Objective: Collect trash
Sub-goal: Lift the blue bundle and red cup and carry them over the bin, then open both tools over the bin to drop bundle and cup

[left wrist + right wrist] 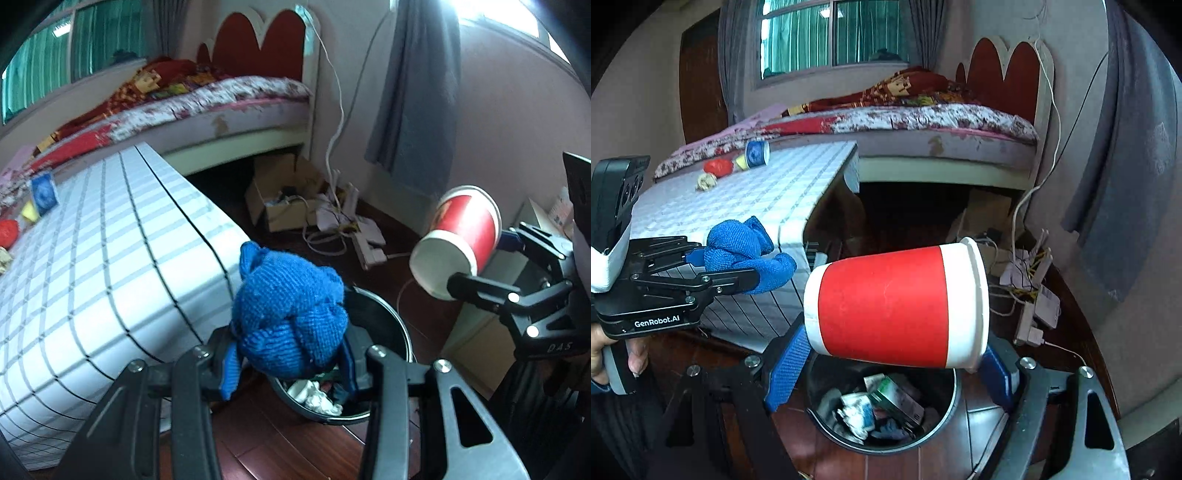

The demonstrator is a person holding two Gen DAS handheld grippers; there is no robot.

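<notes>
Hanging over a black bin (955,398) on the dark wood floor (295,454), both grippers carried trash. The left gripper (291,354) had its jaws pinched on a bunched blue knit cloth (291,314), which bulged above the blue pads and, in the left wrist view, covered the bin's near rim; in the right wrist view that same gripper (753,267) reached in from the left, a hand (605,350) around its handle, with the cloth (746,254) sticking out past the fingers in front of the table edge. The right gripper (897,354) held a red paper cup (897,306) lying on its side, its jaws spread wide and pressing on the cup's two ends, base to the left and open mouth to the right, directly above the bin's opening. Inside the bin lay crumpled paper (855,410) and a small carton (897,398). A table (746,195) with a checked white cover stood just beside the bin, and at its far end sat a red ball (718,167), a paper wad (706,181) and a blue cup (757,152) on its side. Behind it stood a bed (923,122) with a red headboard, and cables (1027,295) and a cardboard box (280,195) lay on the floor by the wall.
</notes>
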